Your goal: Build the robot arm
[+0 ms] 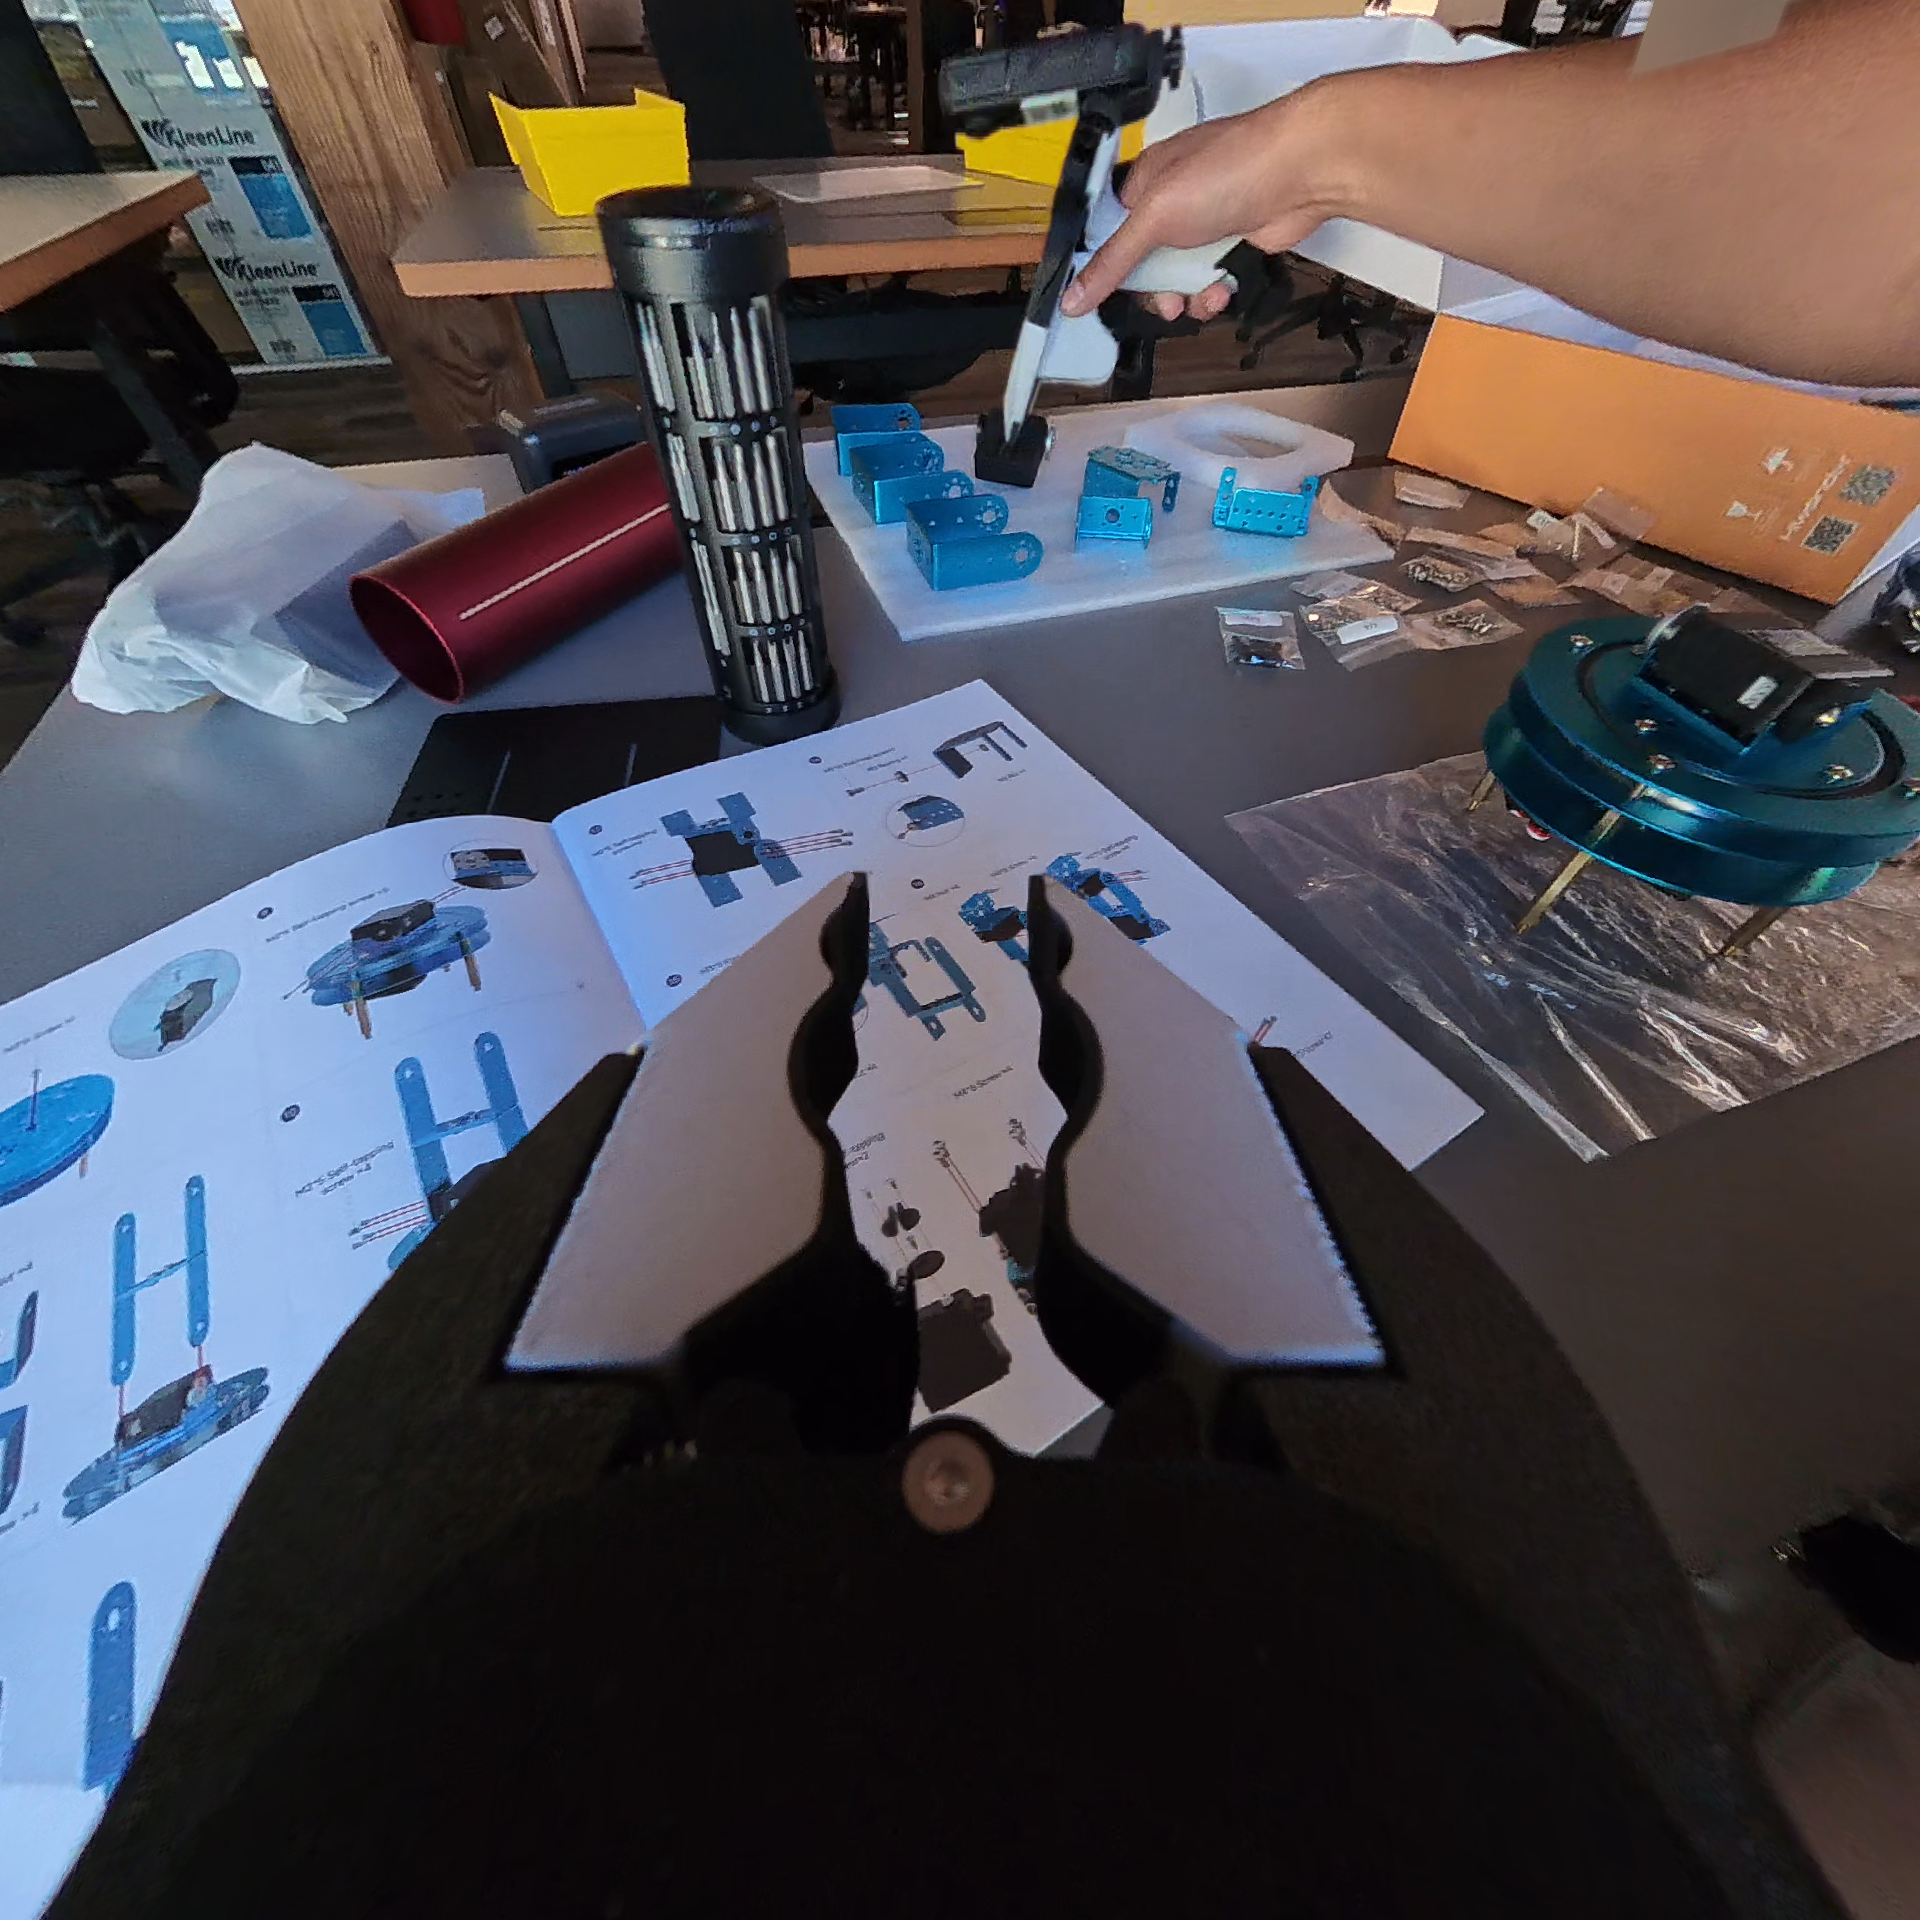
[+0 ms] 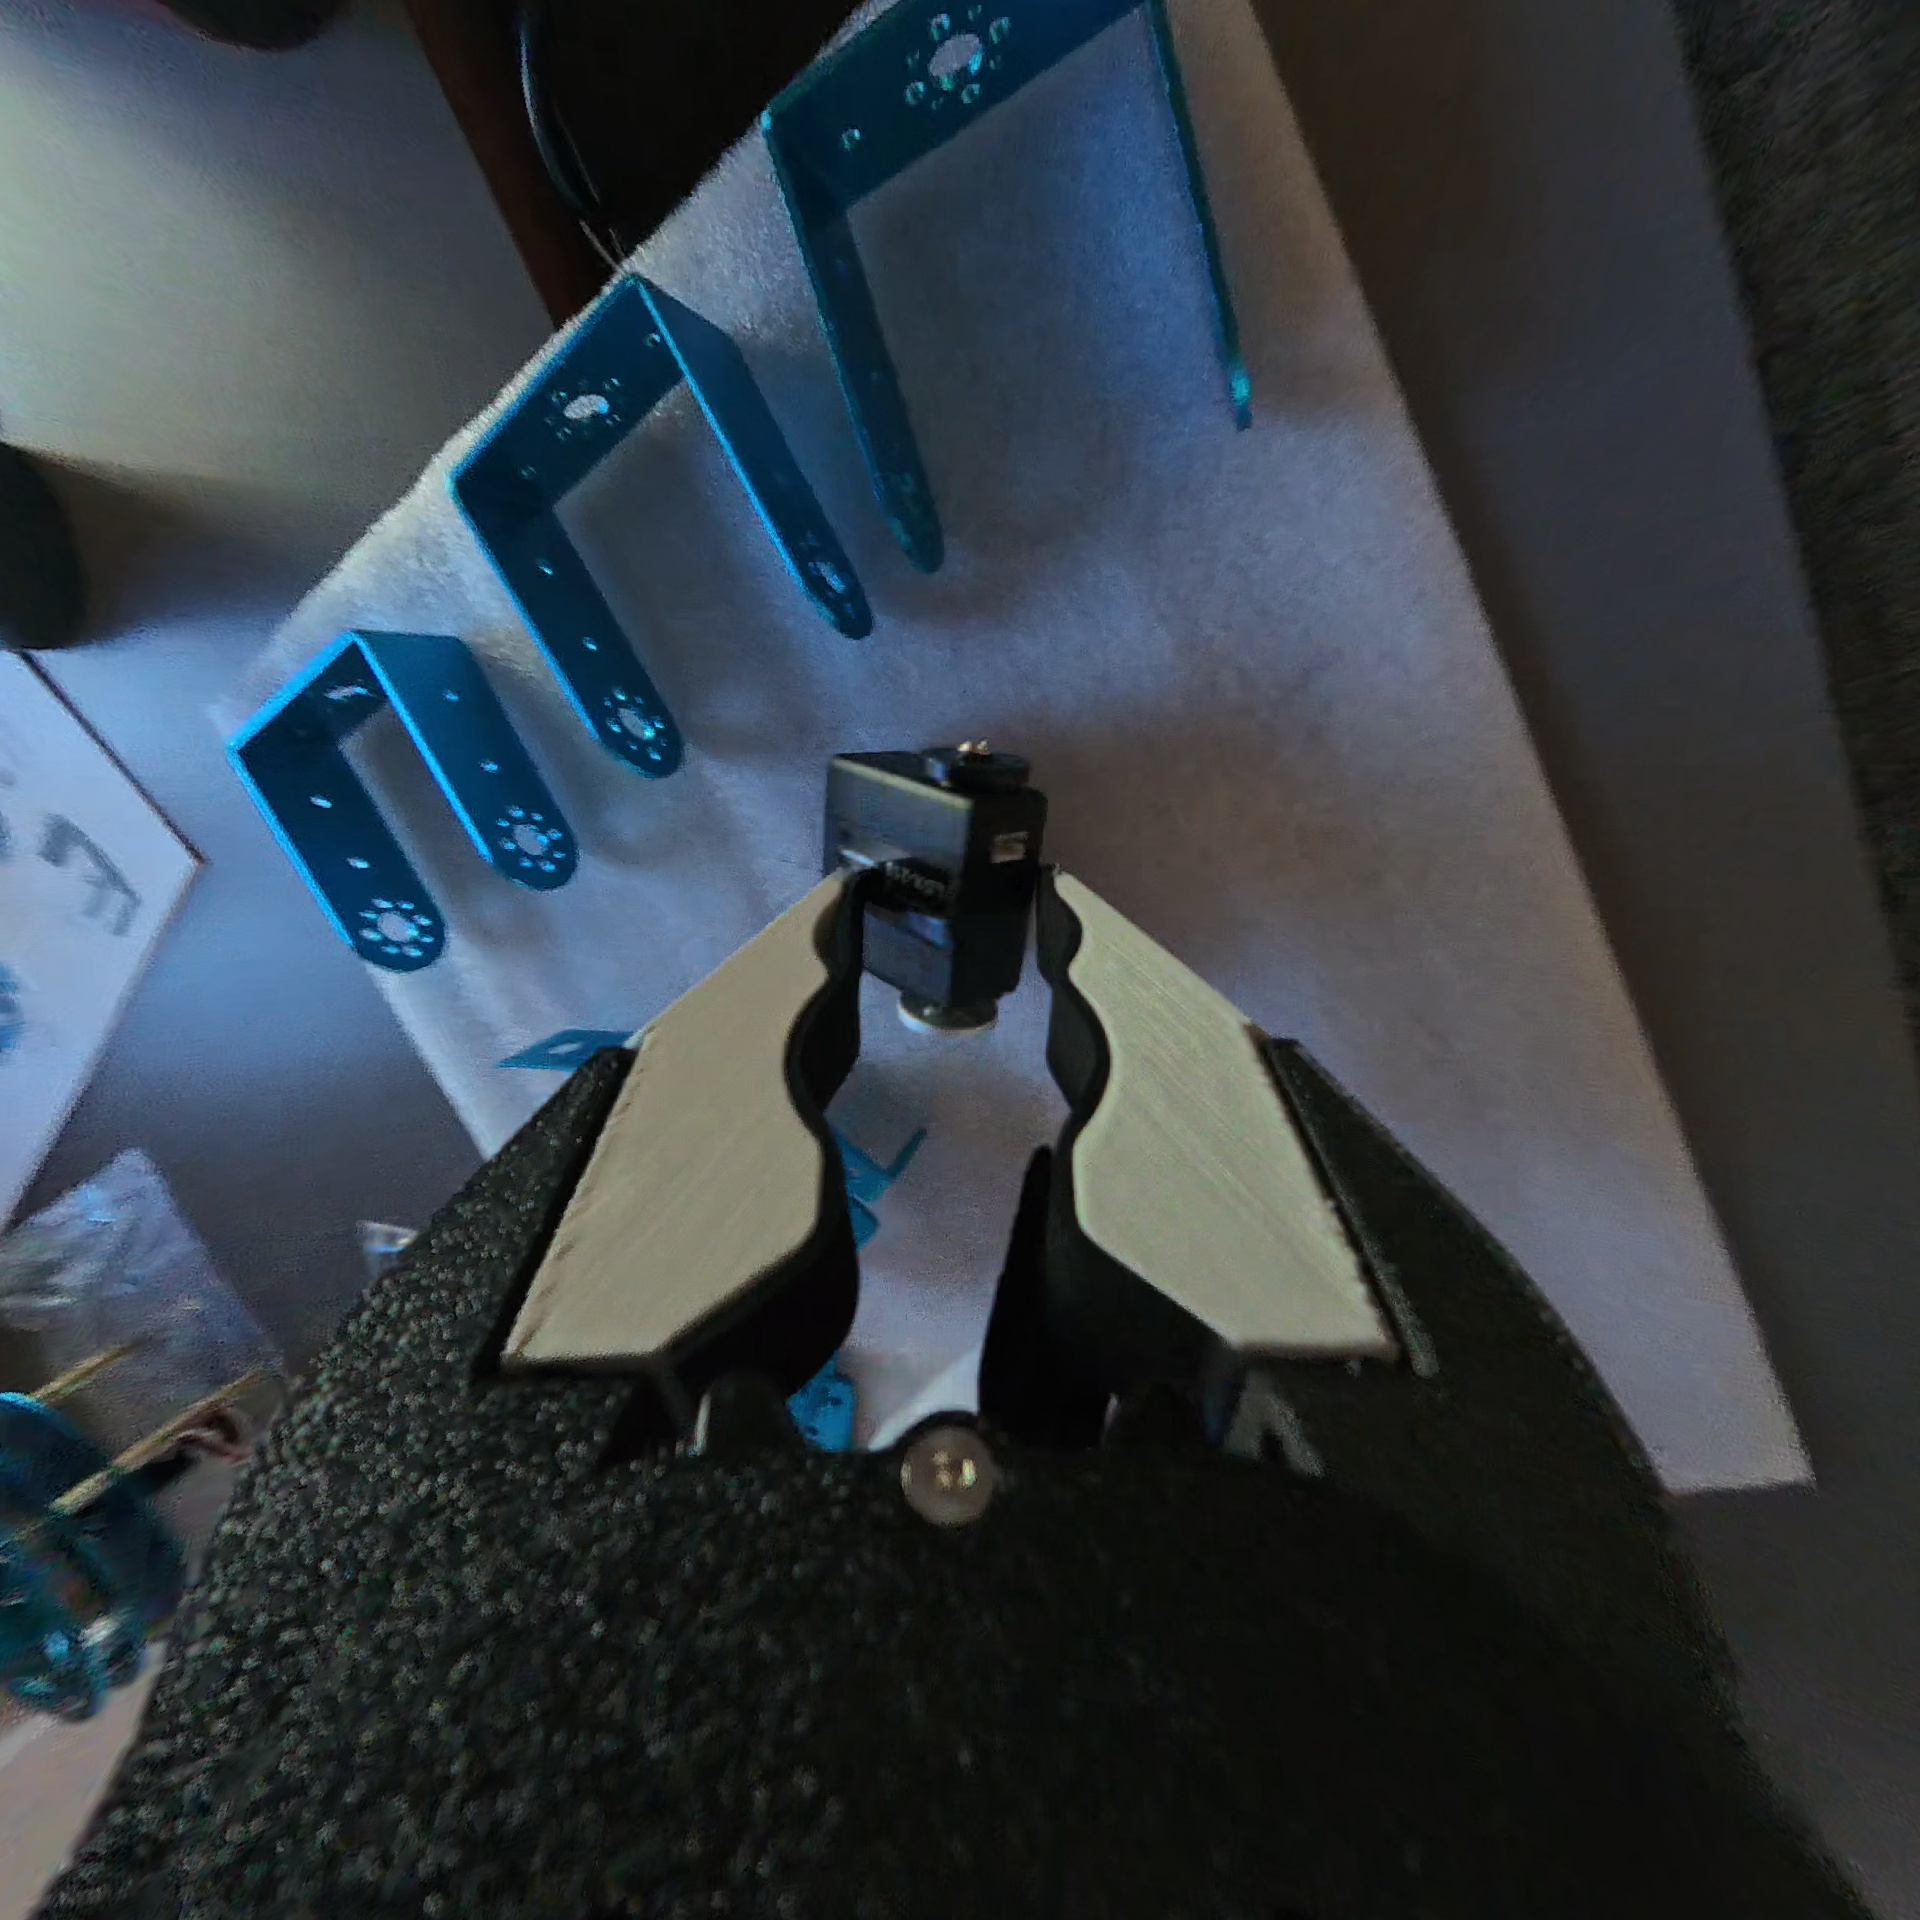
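Observation:
My left gripper (image 1: 948, 891) is open and empty, hovering over an open instruction booklet (image 1: 436, 966) on the grey table. My right gripper (image 2: 948, 891) is shut on a small black servo motor (image 2: 935, 831), its fingertips pressing on both sides, over a white foam sheet (image 2: 1299, 779). In the left wrist view a hand holds the right gripper (image 1: 1013, 426) pointing down on the servo (image 1: 1008, 465) at the back of the foam sheet (image 1: 1091, 597). Blue U-shaped metal brackets (image 2: 582, 520) lie in a row left of the servo; they also show in the left wrist view (image 1: 961, 540).
A tall black bit holder (image 1: 727, 468) stands beyond the booklet, beside a red tube (image 1: 520, 571) and a white bag (image 1: 208, 592). At right are a blue round base with a servo (image 1: 1704, 790) on clear plastic film, small screw bags (image 1: 1351, 623), and a cardboard box (image 1: 1662, 447). One gripper's finger ends stand about 50 cm off the other's.

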A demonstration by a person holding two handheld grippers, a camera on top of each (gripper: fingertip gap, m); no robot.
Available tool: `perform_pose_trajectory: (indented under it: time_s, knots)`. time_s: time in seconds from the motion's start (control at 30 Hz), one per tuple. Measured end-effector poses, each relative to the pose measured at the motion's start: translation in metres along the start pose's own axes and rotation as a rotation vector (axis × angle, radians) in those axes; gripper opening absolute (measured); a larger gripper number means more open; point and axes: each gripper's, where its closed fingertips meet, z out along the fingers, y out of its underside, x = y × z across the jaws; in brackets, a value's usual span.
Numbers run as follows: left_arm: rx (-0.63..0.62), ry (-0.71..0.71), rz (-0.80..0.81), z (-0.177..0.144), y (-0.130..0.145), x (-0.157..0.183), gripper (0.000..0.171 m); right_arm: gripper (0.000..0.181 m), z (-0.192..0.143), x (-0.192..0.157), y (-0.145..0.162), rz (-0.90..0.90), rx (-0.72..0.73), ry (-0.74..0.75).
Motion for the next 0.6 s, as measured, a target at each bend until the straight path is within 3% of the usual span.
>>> perform_pose_trajectory:
  time_s: [0.1,0.2,0.33,0.43,0.47,0.5,0.6]
  knots:
    - [-0.005,-0.001,-0.013,0.003,0.004,-0.007,0.030,0.041,-0.006,0.009,0.009,-0.071,-0.001,0.093]
    - [-0.016,-0.002,-0.018,0.004,0.009,-0.013,0.030,0.039,-0.046,0.015,0.016,-0.141,0.078,0.294]
    - [-0.009,-0.041,-0.045,-0.009,0.016,-0.029,0.030,0.034,-0.116,-0.051,0.056,-0.224,0.338,0.485]
    - [0.006,-0.060,-0.091,-0.020,0.020,-0.041,0.030,0.040,-0.158,-0.109,0.132,-0.178,0.540,0.630]
    - [0.014,-0.064,-0.107,-0.023,0.021,-0.044,0.030,0.037,-0.161,-0.128,0.162,-0.129,0.611,0.610]
    - [0.021,-0.064,-0.124,-0.023,0.022,-0.047,0.030,0.049,-0.156,-0.145,0.194,-0.083,0.646,0.572]
    - [0.019,-0.035,-0.166,-0.019,0.019,-0.046,0.030,0.061,-0.162,-0.147,0.288,0.052,0.657,0.694]
